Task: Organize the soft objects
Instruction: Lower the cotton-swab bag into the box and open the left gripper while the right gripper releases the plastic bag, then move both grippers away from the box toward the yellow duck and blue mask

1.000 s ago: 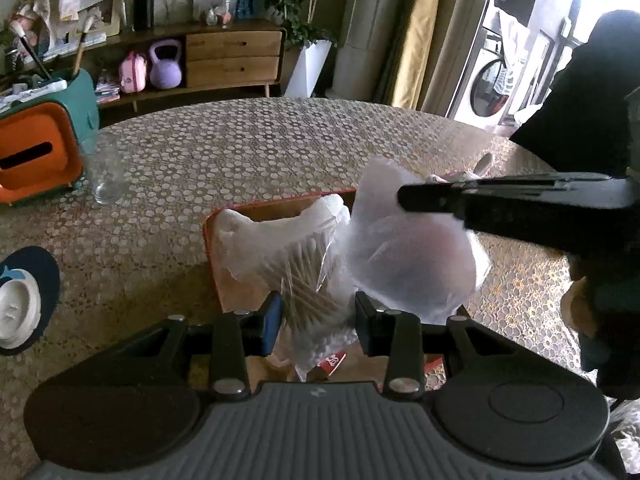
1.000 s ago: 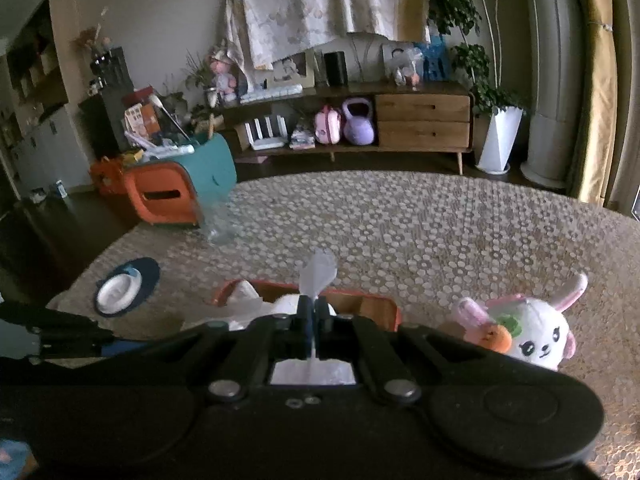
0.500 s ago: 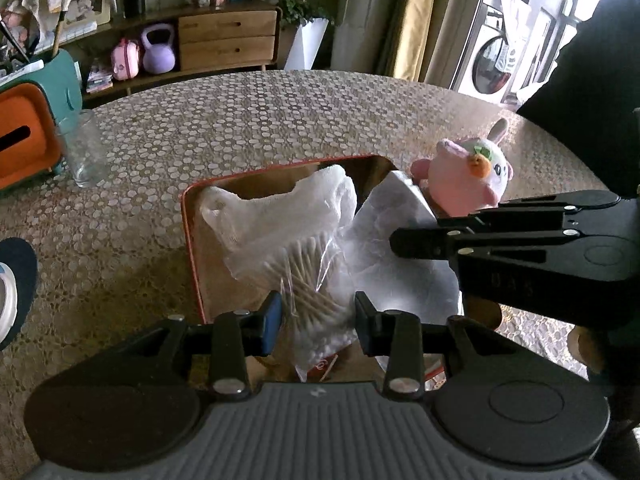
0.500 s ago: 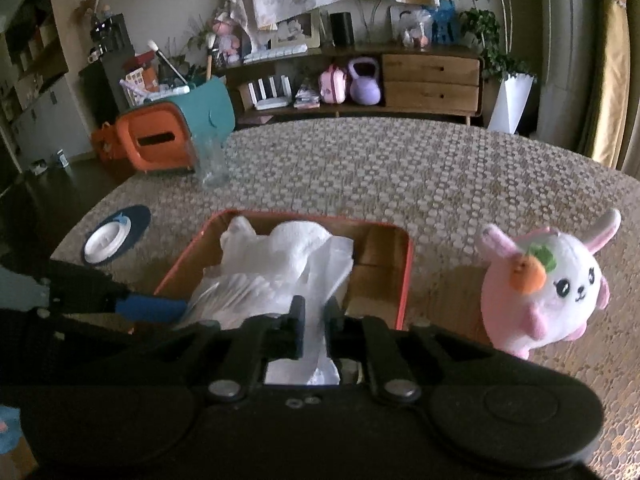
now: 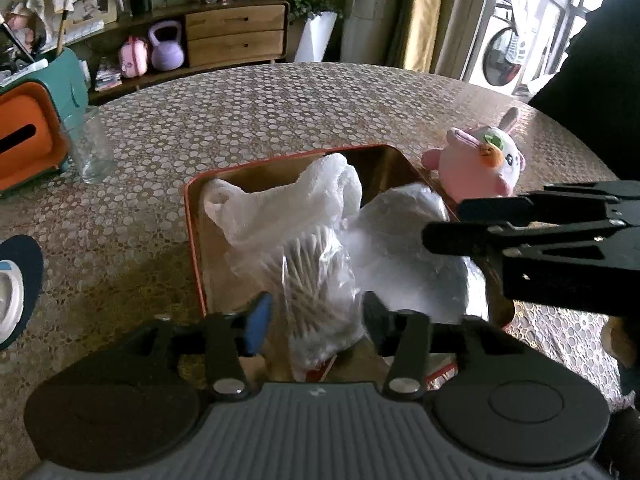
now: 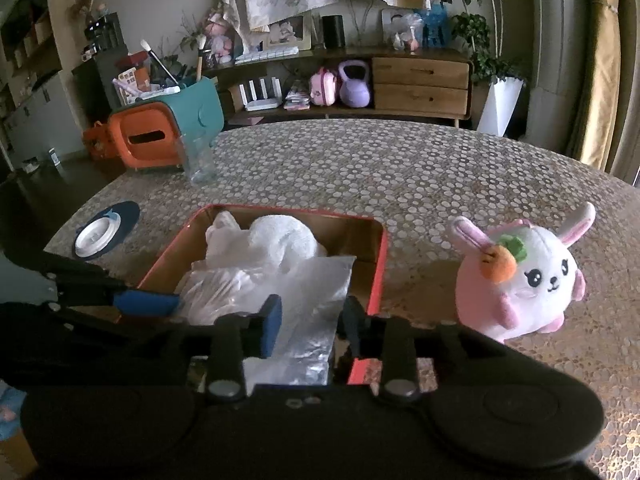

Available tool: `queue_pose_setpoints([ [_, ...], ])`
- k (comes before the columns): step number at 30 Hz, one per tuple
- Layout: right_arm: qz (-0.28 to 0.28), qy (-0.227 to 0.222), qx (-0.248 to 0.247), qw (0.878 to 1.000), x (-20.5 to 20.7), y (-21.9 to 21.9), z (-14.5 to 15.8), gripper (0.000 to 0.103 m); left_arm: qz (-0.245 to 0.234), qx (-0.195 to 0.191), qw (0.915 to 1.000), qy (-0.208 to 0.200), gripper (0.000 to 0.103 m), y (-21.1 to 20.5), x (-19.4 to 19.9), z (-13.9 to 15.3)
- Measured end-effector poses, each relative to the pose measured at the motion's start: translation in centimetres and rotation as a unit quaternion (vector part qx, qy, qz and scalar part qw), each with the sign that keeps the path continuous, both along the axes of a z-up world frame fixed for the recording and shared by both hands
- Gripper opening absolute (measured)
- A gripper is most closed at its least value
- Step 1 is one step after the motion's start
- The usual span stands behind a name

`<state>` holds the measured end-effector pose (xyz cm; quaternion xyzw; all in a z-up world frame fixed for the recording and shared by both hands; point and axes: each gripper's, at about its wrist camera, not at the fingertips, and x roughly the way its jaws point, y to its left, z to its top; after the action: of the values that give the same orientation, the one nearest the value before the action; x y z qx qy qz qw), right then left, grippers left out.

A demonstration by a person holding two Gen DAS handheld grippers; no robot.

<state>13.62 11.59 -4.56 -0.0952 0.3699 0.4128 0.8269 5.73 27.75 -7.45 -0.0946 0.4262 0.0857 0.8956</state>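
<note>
while both grippers hang over the orange tray:
left gripper: jaws just opened, apart around cotton swab bag, not pressing
right gripper: jaws just opened, clear of white plastic bag
bags: lying in tray
plush bunny: on table, just beside tray

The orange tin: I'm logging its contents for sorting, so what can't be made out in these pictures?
- Orange tin near end: left wrist view, hidden by the left tongs.
- Clear flat bag: right wrist view, lower end behind the right tongs.
- Cotton-swab bag: red label cut off.
</note>
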Motion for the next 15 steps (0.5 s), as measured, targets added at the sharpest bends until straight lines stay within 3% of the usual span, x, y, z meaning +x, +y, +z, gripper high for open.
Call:
queue_pose_setpoints([
  [3,0.000,-0.001,0.001,1.000,-0.1,-0.3,0.2,0.045,0.006,0.000,1.0000,-0.006,0.062,0.0,-0.1,0.4],
  [8,0.001,-0.001,0.011,1.000,-0.4,-1.2,1.1,0.048,0.005,0.006,0.9998,-0.016,0.067,-0.5,-0.6,1.3],
  [15,0.009,-0.007,0.037,0.999,-1.5,-3.0,3.5,0.056,0.000,0.011,0.9993,-0.035,0.067,-1.6,-1.5,3.7],
])
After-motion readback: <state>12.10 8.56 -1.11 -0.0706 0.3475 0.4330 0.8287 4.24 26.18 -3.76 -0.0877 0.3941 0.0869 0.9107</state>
